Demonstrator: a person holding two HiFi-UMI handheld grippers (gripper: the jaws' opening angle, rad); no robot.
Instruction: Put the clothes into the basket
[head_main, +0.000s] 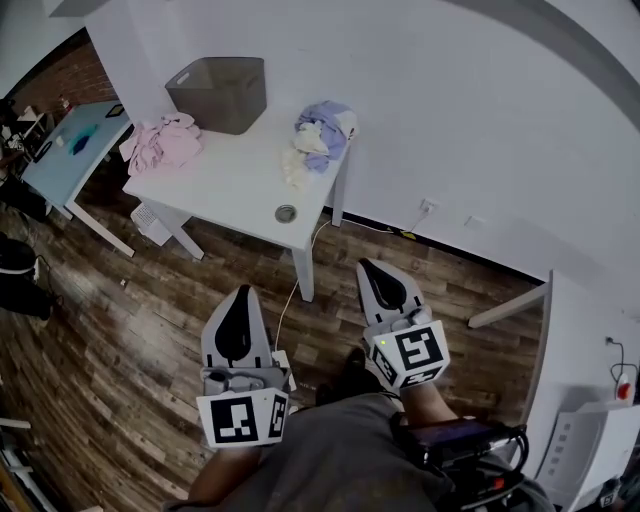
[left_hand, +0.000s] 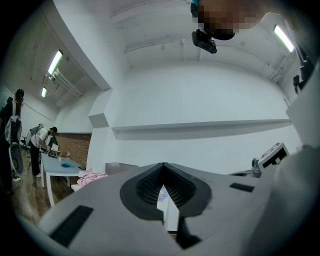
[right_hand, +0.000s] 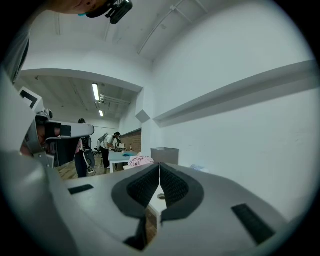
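Observation:
A grey basket (head_main: 218, 92) stands at the far edge of a white table (head_main: 240, 185). Pink clothes (head_main: 165, 142) lie in a heap left of it, and a purple and white heap (head_main: 320, 135) lies at the right end. Both grippers hang over the wooden floor, well short of the table and pointing towards it. My left gripper (head_main: 240, 292) is shut with nothing in it, its pads meeting at the tip (left_hand: 163, 165). My right gripper (head_main: 370, 265) is shut and empty as well (right_hand: 159, 165). The basket (right_hand: 165, 155) and the pink clothes (right_hand: 141, 160) show beyond the right jaws.
A small round disc (head_main: 286, 213) lies near the table's front edge. A light blue table (head_main: 70, 150) stands to the left, with people (left_hand: 42, 142) working by it. A cable (head_main: 290, 300) runs across the floor. A white wall backs the table; a white unit (head_main: 590, 440) stands at the right.

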